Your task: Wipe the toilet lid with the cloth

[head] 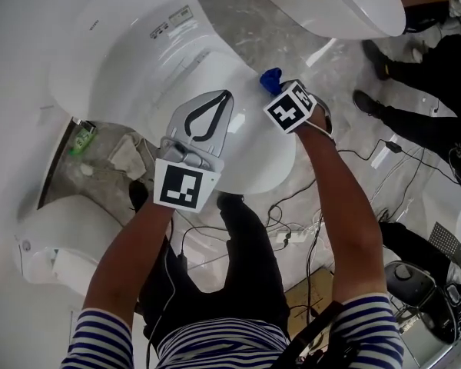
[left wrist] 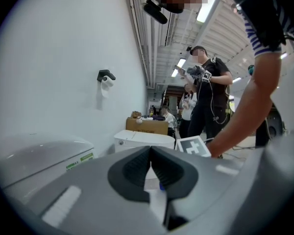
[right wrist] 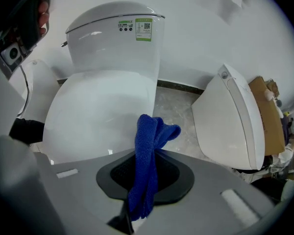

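Firmly, right gripper (right wrist: pixel 154 156) pinches blue cloth (right wrist: pixel 146 131); left gripper (left wrist: pixel 150 152) closed, empty.

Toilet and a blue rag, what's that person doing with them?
A person is holding a gripper in each hand over a white toilet whose lid is down. The right gripper is clamped on a blue cloth, held by the lid's edge, ready for wiping. The left gripper is shut with nothing in it and hangs above the lid. I can't tell if the cloth is touching the lid.

Left tool (left wrist: pixel 151 153) jaws pressed together; toilet tank (left wrist: pixel 39 158) at left; paper roll (left wrist: pixel 106 85) on wall (left wrist: pixel 63 48).
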Available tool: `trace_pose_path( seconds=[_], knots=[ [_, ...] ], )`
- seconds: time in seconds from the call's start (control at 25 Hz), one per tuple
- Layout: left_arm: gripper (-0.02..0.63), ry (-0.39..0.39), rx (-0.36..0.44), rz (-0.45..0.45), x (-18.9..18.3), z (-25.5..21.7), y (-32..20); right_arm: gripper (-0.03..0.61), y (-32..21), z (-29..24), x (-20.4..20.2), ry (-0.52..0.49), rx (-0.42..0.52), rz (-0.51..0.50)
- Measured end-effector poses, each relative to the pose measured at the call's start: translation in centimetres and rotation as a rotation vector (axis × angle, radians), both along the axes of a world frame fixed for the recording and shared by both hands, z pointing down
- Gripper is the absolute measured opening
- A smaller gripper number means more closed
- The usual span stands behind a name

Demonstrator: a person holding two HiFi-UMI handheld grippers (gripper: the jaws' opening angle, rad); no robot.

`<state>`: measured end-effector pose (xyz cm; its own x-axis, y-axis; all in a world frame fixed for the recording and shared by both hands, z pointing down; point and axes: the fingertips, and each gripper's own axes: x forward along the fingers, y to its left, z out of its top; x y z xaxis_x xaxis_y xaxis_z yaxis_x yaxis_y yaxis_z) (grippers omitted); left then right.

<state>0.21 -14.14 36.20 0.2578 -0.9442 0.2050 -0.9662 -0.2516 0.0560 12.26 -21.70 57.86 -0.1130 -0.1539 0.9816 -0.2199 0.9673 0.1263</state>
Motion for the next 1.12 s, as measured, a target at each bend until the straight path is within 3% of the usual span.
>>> trace_pose_path(
  seconds=[0.52, 1.12],
  knots=[
    [0.005, 0.000, -0.020, -0.034, -1.5, 0.5, 1.5, 0.060, 2.5, 1.1, -1.4, 0.003, -0.032, -0.034],
    [0.005, -0.012, -0.010, -0.024, -6.4, -1.6, 11.2, 0.060, 14.0, 0.0, -6.6, 0.002, -0.046, -0.039]
  ],
)
